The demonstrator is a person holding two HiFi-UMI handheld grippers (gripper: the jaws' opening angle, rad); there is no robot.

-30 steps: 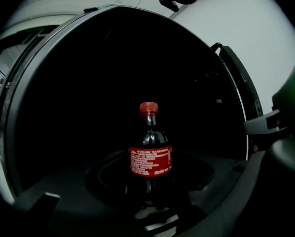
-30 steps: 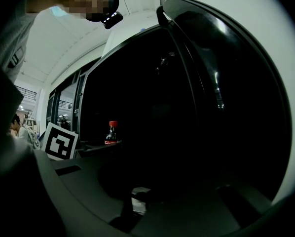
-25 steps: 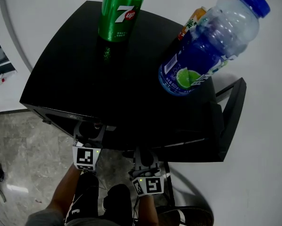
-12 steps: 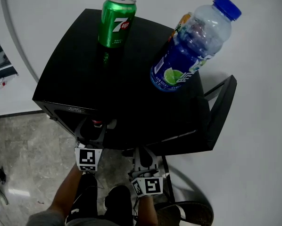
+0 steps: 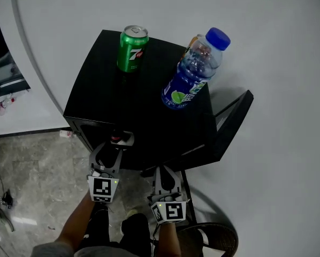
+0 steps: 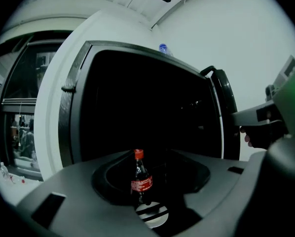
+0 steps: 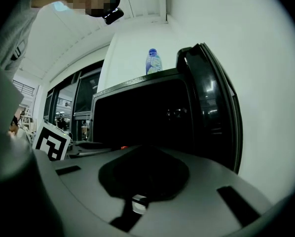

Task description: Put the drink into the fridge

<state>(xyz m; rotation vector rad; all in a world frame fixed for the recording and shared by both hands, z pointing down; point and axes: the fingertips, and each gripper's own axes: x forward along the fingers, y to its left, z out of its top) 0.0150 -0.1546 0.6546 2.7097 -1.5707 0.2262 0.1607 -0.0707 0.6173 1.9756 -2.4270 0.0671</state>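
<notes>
Two grippers are held low in front of the person, side by side and apart. The right gripper has its jaws closed together with nothing in them, and it points at the fridge's front toward the door side. The jaws of the left gripper have just been closing and now stand partly open. In the left gripper view the cola bottle stands upright between them, red cap on. Dark space shows at both sides of it, so the pads do not seem to press it. The bottle is at the front of the dark opening of the fridge, toward the left side; what it stands on is hidden by the gripper's body. The door is swung wide open at the right. On the fridge top a green can stands near the back left corner. A blue bottle stands near the right edge, with an orange-labelled bottle just behind it. I judge that the drink is already set inside and that the step in hand is to take the left gripper away. To do this well, the jaws should not close more while the bottle is between them, because such a tall, narrow bottle falls easily. The gripper should go straight back along its own line until the tips are clear, and only then can the door be pushed shut.
</notes>
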